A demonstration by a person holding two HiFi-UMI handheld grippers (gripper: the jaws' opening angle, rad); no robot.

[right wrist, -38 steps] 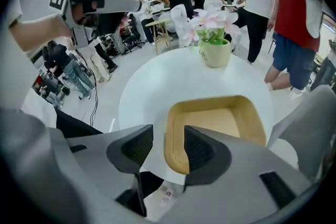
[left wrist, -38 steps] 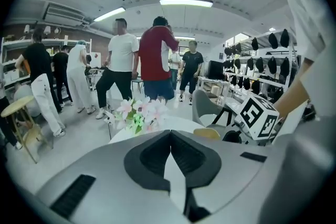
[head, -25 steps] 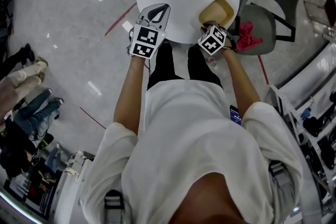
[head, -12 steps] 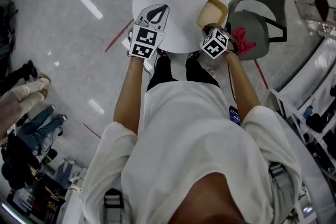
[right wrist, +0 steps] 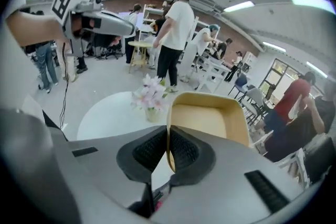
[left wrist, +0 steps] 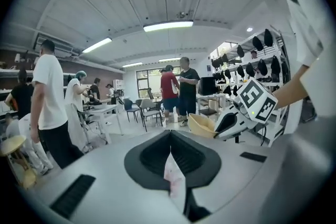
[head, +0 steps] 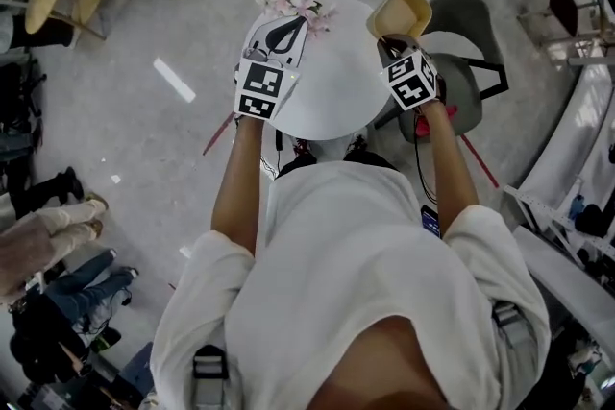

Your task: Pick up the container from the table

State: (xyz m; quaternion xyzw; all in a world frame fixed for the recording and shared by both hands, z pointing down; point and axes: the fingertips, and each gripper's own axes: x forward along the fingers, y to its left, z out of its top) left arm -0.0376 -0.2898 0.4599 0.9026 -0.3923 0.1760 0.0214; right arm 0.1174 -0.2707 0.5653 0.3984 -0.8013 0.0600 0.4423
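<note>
Matt tan container (head: 402, 12), smooth white table (head: 336, 96)

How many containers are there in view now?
1. The tan container is clamped by its rim in the right gripper, held up over the round table's edge. No other shows.

So the round table (head: 332, 101) sits upper middle of the head view, flowers (head: 293, 3) on its far left edge, chair (head: 466, 72) just right of it, the container (head: 402, 12) by its upper-right rim in the right gripper (head: 388, 41), and the left gripper (head: 286, 30) over its left side.
</note>
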